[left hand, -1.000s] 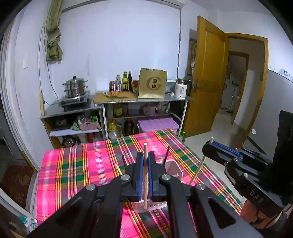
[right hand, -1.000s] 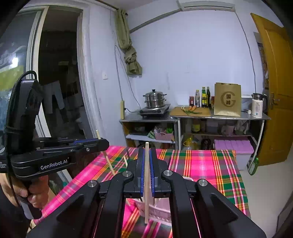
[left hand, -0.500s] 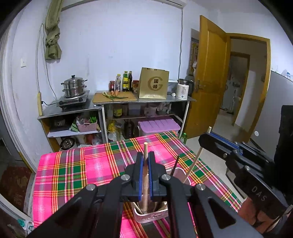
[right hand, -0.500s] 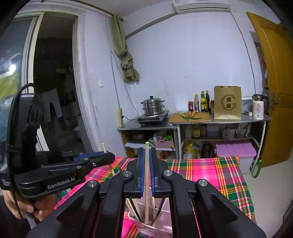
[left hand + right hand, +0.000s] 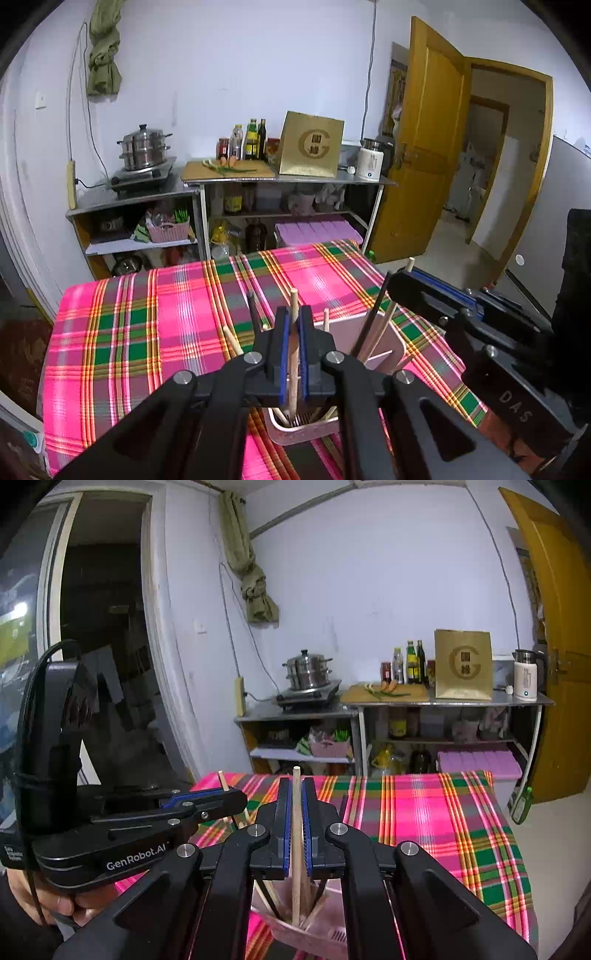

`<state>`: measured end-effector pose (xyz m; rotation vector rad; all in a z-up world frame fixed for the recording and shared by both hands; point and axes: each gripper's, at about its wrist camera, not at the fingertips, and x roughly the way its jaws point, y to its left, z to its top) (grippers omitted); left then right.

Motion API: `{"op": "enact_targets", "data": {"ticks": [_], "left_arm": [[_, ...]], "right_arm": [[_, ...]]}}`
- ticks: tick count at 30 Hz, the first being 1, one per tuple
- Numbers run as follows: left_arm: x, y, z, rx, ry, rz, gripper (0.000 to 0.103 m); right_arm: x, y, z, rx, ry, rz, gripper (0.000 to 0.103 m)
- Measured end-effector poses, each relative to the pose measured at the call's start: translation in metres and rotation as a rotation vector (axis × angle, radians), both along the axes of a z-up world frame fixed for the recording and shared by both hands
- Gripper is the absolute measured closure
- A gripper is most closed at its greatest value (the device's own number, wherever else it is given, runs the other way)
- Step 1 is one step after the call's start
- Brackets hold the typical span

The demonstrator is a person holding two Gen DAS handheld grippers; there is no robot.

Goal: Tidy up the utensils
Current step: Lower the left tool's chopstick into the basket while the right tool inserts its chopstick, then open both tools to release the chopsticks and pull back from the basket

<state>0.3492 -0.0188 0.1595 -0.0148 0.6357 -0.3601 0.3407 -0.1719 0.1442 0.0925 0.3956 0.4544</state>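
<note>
A pink utensil holder (image 5: pixel 369 339) stands on the plaid tablecloth (image 5: pixel 155 332) and holds several chopsticks. My left gripper (image 5: pixel 290 347) is shut on a wooden chopstick (image 5: pixel 293 354), upright, its lower end down inside the holder. My right gripper (image 5: pixel 294 827) is shut on another wooden chopstick (image 5: pixel 296 849), also upright with its lower end in the holder (image 5: pixel 325 930). The right gripper (image 5: pixel 436 295) shows at the right of the left wrist view; the left gripper (image 5: pixel 207 799) shows at the left of the right wrist view.
Metal shelves (image 5: pixel 229 184) stand against the far wall with a steamer pot (image 5: pixel 144 147), bottles, a cutting board, a gold bag (image 5: pixel 310 147) and a kettle. A wooden door (image 5: pixel 432 147) stands open at the right. The table's edges lie left and right.
Both grippers have come down with their chopsticks. The lower ends of the chopsticks have gone deeper into the pink holder.
</note>
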Motion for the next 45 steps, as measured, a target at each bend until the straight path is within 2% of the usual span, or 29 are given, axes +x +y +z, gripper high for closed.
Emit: {"op": "enact_targets", "data": {"ticks": [11,14,20,23,28,32,37,45], "left_arm": [[-0.002,0.003,-0.015,-0.003,0.042,0.002,0.097],[-0.004,0.005,-0.014,-0.003,0.039,0.005,0.097],[-0.019,0.008,-0.004,-0.004,0.007,0.007,0.092],[-0.032,0.011,0.002,-0.005,-0.018,0.008,0.083],[-0.060,0.017,0.007,-0.010,-0.050,0.017,0.076],[-0.088,0.021,0.004,-0.004,-0.075,0.032,0.072],[-0.123,0.027,-0.009,-0.025,-0.087,0.047,0.069],[-0.176,0.027,-0.049,-0.043,-0.083,0.094,0.068]], "right_arm": [[-0.001,0.000,-0.015,-0.034,0.050,0.002,0.097],[-0.003,-0.001,-0.012,-0.039,0.044,0.005,0.091],[-0.021,-0.002,-0.001,-0.053,0.007,0.001,0.088],[-0.031,-0.007,0.006,-0.054,-0.010,-0.003,0.088],[-0.053,-0.017,0.012,-0.047,-0.025,-0.009,0.081],[-0.077,-0.025,0.009,-0.054,-0.031,-0.021,0.080],[-0.110,-0.036,-0.002,-0.045,-0.026,-0.032,0.080],[-0.159,-0.047,-0.033,-0.062,-0.014,-0.055,0.078]]}}
